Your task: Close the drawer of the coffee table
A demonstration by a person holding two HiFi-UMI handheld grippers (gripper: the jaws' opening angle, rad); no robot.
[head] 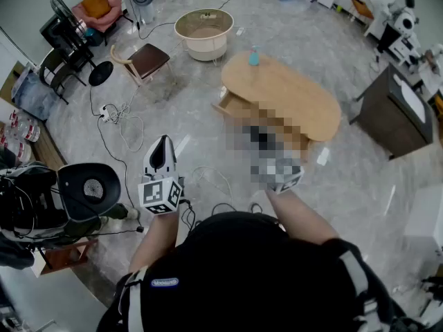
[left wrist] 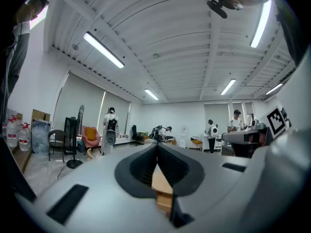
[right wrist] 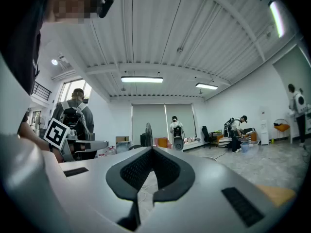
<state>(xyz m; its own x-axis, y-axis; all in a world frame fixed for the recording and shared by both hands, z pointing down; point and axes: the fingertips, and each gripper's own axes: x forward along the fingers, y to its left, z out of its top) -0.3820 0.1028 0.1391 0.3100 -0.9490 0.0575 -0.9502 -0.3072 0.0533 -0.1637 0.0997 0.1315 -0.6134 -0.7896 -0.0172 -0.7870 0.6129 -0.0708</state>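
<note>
Far left edge: water bottles (head: 10,126) by the wall. Near left: a black round fan (head: 88,188) on the floor, close to the person's left side. Far left: a standing fan (head: 70,28) and an orange armchair (head: 96,5). A bit to the right of those, a small stool (head: 146,60) with a brown seat, and a power strip (head: 107,113) with loose cable on the grey floor nearer the person.

Left gripper (head: 164,141): held out level in front of the person, pointing away over bare floor. Its own view shows the jaws pressed together at the tips with nothing gripped, and a large room with several people far off.

Centre far: a round cream tub (head: 204,32) on the floor.

Drawer (head: 227,108): standing out from the near-left side of the table (head: 297,95), a light wood oval, right of centre. Part of the drawer sits under a mosaic patch. Both grippers are well apart from it, on the near side. A blue bottle (head: 254,58) stands upright on the table's far-left end.

Right gripper (right wrist: 151,151): in the head view mostly under the mosaic, with only its marker cube clear, near the table's near edge but not touching. Its own view shows the jaws closed tip to tip, empty, pointing level across the room.

Far right: a dark cabinet (head: 385,109), apart from the table.
</note>
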